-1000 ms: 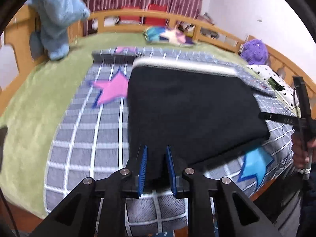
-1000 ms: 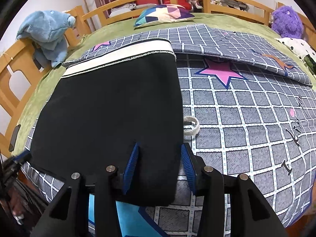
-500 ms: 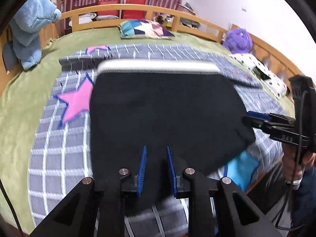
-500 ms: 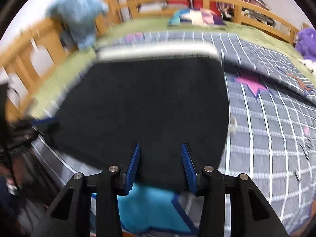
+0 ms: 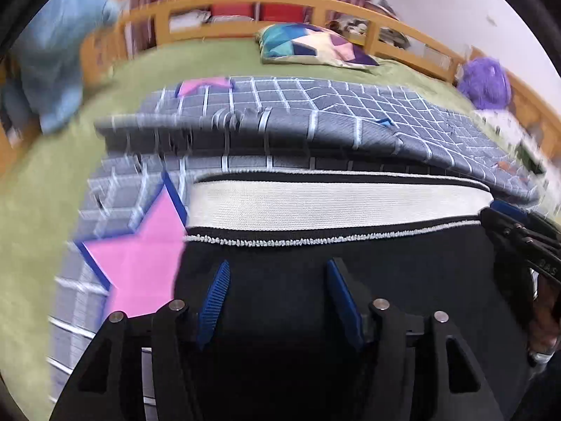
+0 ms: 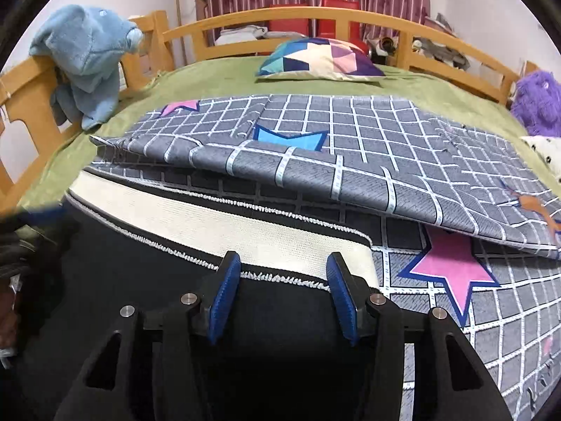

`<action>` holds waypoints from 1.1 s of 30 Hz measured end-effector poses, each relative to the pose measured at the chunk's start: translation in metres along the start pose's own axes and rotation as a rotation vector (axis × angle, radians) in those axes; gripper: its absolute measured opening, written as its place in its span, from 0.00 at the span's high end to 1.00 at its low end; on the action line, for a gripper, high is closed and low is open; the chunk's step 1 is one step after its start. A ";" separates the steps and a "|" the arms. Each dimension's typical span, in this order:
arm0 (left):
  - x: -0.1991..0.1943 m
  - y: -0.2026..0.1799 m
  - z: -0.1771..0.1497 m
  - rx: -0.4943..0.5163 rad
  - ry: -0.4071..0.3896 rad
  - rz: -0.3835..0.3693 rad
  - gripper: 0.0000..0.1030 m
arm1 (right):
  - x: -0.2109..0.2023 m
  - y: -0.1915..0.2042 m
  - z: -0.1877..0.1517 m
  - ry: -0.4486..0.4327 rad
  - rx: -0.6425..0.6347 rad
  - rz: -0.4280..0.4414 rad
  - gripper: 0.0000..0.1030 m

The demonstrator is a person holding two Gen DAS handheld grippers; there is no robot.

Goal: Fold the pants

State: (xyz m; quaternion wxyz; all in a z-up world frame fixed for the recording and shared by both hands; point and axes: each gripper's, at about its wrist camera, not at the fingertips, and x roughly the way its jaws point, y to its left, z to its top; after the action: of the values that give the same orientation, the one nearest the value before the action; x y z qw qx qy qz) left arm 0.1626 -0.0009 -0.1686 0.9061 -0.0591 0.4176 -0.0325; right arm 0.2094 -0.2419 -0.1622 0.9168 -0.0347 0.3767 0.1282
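My left gripper spread wide, my right gripper likewise (nothing held), over black fabric pants with a white ribbed waistband, grey checked quilt beyond

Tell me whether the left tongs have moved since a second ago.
Yes. The left tongs went forward toward the pants' white waistband, now much nearer, and opened.

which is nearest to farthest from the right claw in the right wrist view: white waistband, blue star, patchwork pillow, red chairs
1. White ribbed waistband of the black pants, just ahead of the right claw.
2. Blue star on the folded grid blanket, mid-bed.
3. Multicoloured patchwork pillow, by the headboard.
4. Red chairs, behind the rail.
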 end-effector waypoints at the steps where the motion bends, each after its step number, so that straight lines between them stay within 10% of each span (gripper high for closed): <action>1: -0.004 0.003 0.001 -0.019 -0.003 -0.027 0.44 | -0.004 -0.004 0.003 -0.009 0.014 0.016 0.52; 23: -0.114 -0.022 -0.099 0.011 0.024 -0.012 0.44 | -0.115 -0.001 -0.110 0.081 0.179 -0.007 0.46; 33: -0.210 -0.020 -0.111 -0.018 -0.135 0.042 0.30 | -0.206 0.045 -0.103 -0.058 0.137 -0.059 0.46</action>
State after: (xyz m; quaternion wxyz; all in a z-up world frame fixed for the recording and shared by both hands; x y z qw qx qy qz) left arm -0.0584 -0.0068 -0.0798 0.9321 -0.0606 0.3569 -0.0058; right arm -0.0132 -0.2580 -0.0903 0.9309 0.0209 0.3567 0.0762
